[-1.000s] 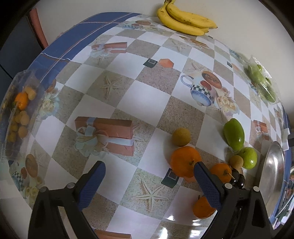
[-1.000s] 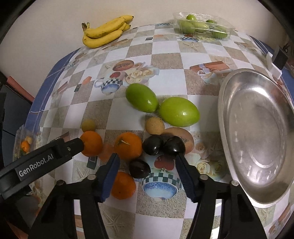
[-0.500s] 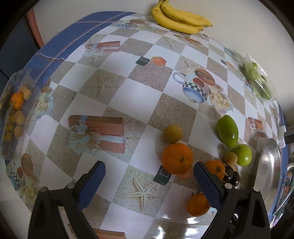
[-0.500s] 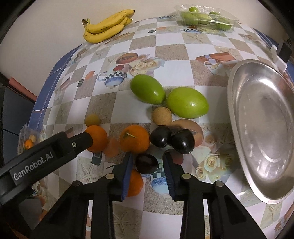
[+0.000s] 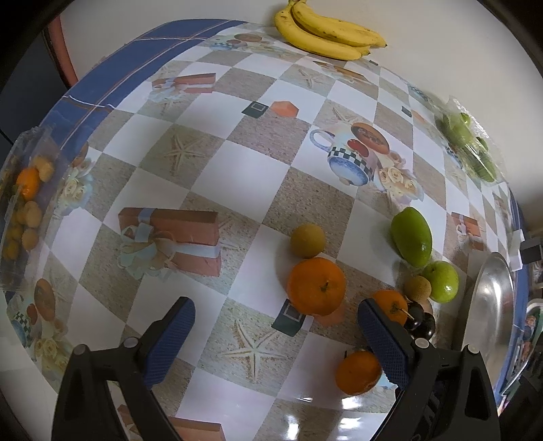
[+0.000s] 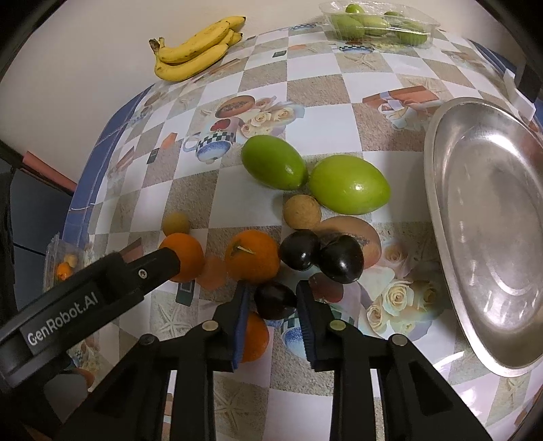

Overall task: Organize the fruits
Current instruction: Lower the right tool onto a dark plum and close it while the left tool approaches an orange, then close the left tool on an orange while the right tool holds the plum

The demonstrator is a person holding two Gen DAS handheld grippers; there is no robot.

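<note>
In the right wrist view my right gripper [image 6: 272,295] has its jaws closing onto a dark plum [image 6: 275,300], with both blue pads against its sides. The plum rests on the patterned tablecloth. Just beyond lie two more dark plums [image 6: 300,249] [image 6: 341,259], an orange [image 6: 253,256] and a second orange [image 6: 254,336] behind the left finger. My left gripper [image 5: 274,307] hangs open over the cloth with nothing between its pads; a third orange [image 5: 316,286] sits just ahead of them. Two green fruits [image 6: 273,163] [image 6: 349,185] and a tan round fruit [image 6: 302,212] lie farther back.
A steel plate [image 6: 482,203] stands bare at the right. Bananas [image 6: 193,47] and a clear box of green fruits [image 6: 380,23] sit at the table's far edge by the wall. Another clear box of small fruits [image 5: 23,203] is at the left edge.
The right jaws have drawn in from wide apart to touch the dark plum. The left gripper has stayed open and barely shifted.
</note>
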